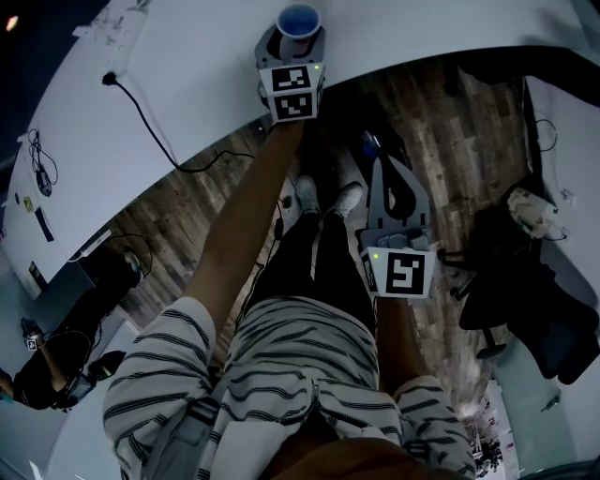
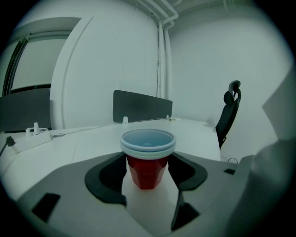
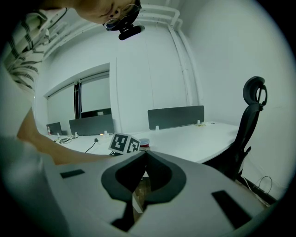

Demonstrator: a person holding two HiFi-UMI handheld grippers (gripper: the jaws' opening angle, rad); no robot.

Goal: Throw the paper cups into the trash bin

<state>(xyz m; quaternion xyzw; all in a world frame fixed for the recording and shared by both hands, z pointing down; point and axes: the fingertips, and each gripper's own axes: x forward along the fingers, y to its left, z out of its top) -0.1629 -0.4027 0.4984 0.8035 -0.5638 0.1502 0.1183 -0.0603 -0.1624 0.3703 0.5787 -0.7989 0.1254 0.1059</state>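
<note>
The paper cups (image 1: pixel 298 19) stand upright at 12 o'clock in the head view, near the edge of the white counter (image 1: pixel 187 84). They are a nested stack, red outside and blue inside, with two white rims one on the other (image 2: pixel 148 173). The left gripper (image 1: pixel 295 42) reaches out to them on a straight arm. In the left gripper view (image 2: pixel 148 157) its dark fingers (image 2: pixel 108 178) lie against the stack at 9 and 3 o'clock, pinching it just under the rims, while the base of the cups rests on the counter (image 2: pixel 69 152). The right gripper (image 1: pixel 392 173) hangs low at about 3 o'clock in the head view, over the wood floor (image 1: pixel 450 122) and beside the person's shoes (image 1: pixel 323 197). Its fingers (image 3: pixel 157 176) are pressed together tip to tip with nothing between them (image 3: pixel 144 152). From that gripper's view the left gripper's marker cube (image 3: pixel 124 143) shows at 11 o'clock above the tips, with the cups (image 3: pixel 144 141) just beyond it. A power strip (image 1: pixel 122 42) lies on the counter at 10 o'clock, its black cable (image 1: pixel 150 122) trailing off the edge. A dark office chair (image 1: pixel 525 281) stands at 4 o'clock, well apart from the cups.
</note>
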